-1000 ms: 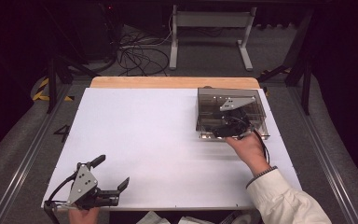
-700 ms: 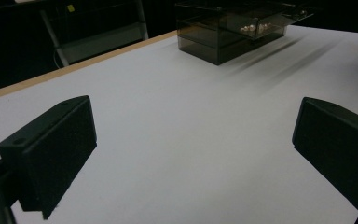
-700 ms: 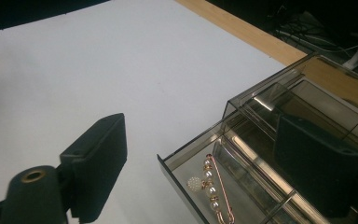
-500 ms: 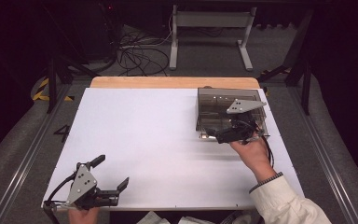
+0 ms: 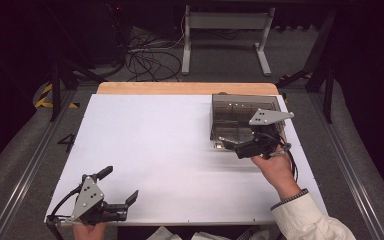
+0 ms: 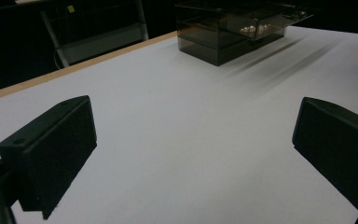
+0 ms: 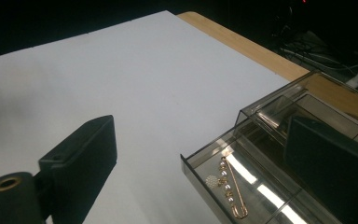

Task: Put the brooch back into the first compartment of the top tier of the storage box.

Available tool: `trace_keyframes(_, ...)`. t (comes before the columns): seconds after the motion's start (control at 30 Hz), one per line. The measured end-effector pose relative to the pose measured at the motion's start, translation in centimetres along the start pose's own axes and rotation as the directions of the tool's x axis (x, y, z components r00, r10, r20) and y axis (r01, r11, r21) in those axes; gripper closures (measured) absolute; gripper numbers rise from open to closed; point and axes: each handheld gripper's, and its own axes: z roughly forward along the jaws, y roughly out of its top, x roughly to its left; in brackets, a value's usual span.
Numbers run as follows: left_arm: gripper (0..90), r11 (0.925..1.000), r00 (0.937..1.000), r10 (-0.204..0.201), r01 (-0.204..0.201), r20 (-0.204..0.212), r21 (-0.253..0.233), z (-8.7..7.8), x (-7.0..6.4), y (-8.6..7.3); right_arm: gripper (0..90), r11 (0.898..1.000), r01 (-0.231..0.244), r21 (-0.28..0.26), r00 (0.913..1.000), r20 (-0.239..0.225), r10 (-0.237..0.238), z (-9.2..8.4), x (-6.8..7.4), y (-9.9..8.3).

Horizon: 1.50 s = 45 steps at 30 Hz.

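A white tabletop (image 5: 170, 150) with a bare wooden strip (image 5: 180, 88) along its far edge stands in a dark room; cables (image 5: 145, 60) lie on the grey floor behind it, beside a metal frame (image 5: 225, 30).

At the far right of the tabletop sits a smoky clear box (image 5: 230, 112) with a shallow drawer (image 7: 223, 186) pulled out. In the drawer lies a gold pin (image 7: 230, 189) strung with pearly beads.

The right claw (image 5: 227, 145) hovers at the drawer's front. Its jaws have just been opening and now stand wide, one over the bare tabletop, the other over the box, gripping nothing.

The left claw (image 5: 117, 190) rests at the near left corner, well apart from the box, jaws wide and empty.
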Motion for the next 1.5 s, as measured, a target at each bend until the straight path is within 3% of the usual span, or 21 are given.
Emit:
trace_keyframes(0.6,0.3,1.0000,1.0000,0.003,-0.003,0.002,0.000,0.2,0.0,0.1,2.1,0.996,0.009,-0.092,0.9989,-0.045,-0.013,-3.3,2.1,-2.6)
trace_keyframes(0.83,0.4,1.0000,1.0000,-0.003,0.003,0.005,-0.001,0.2,0.0,0.1,1.7,0.994,0.027,-0.107,0.9968,-0.072,-0.035,-3.5,2.8,-4.2)
trace_keyframes(0.97,0.4,1.0000,1.0000,0.000,0.000,0.003,-0.001,0.2,0.0,0.1,1.8,0.992,0.013,-0.122,0.9962,-0.084,-0.023,-3.5,3.1,-5.3)
trace_keyframes(1.17,0.4,1.0000,1.0000,-0.003,0.003,0.003,-0.002,0.2,0.0,0.1,1.8,0.996,-0.013,-0.086,0.9974,-0.072,0.006,-3.2,3.0,-7.2)
trace_keyframes(1.5,0.4,1.0000,1.0000,0.000,0.000,0.005,0.003,0.2,0.0,0.1,1.9,0.993,-0.041,-0.109,0.9960,-0.084,0.032,-2.8,3.1,-10.0)
